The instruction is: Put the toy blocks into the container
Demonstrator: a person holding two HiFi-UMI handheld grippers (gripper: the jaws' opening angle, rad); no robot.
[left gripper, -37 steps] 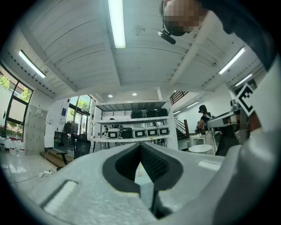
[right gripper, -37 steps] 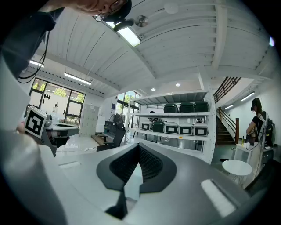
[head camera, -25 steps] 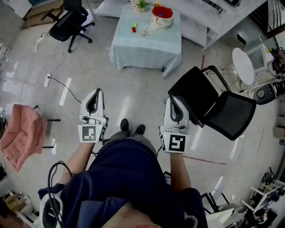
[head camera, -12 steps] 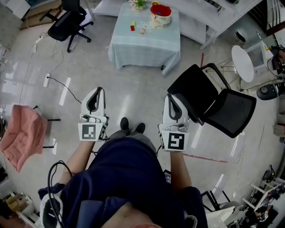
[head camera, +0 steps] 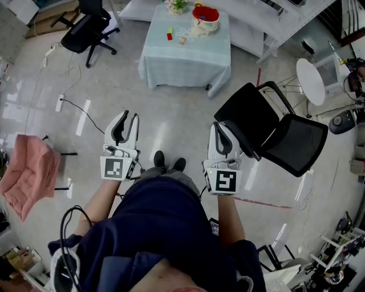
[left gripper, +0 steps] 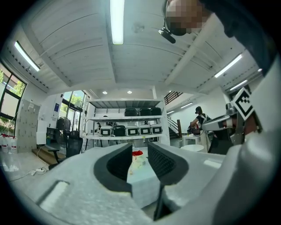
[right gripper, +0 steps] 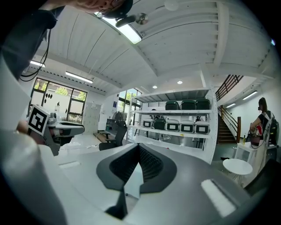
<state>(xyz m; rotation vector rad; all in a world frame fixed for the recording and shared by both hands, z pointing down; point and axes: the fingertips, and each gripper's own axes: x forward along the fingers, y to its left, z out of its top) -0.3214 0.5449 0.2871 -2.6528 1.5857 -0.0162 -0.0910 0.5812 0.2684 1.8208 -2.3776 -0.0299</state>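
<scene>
Far ahead stands a table with a pale blue cloth (head camera: 185,57). On it lie small toy blocks, a red one (head camera: 169,36) and a tan one (head camera: 182,40), beside a red-rimmed container (head camera: 205,17) at the back. My left gripper (head camera: 130,116) hovers level over the floor, far from the table. Its jaws have just been opening and nothing is between them. Through the gap of the left gripper (left gripper: 139,154) I see the table and the container (left gripper: 137,153). My right gripper (head camera: 219,125) is shut and empty, and the right gripper (right gripper: 138,147) shows its pads meeting.
A black chair (head camera: 268,128) stands close on the right of my right gripper. Another black office chair (head camera: 91,28) is at the far left of the table. A pink cloth (head camera: 25,174) hangs at the left. A cable (head camera: 77,107) runs over the floor. A white round table (head camera: 311,82) is at the right.
The left gripper's jaws have parted from shut to a narrow gap. The right gripper has kept still. The table sits slightly higher in view than a second ago.
</scene>
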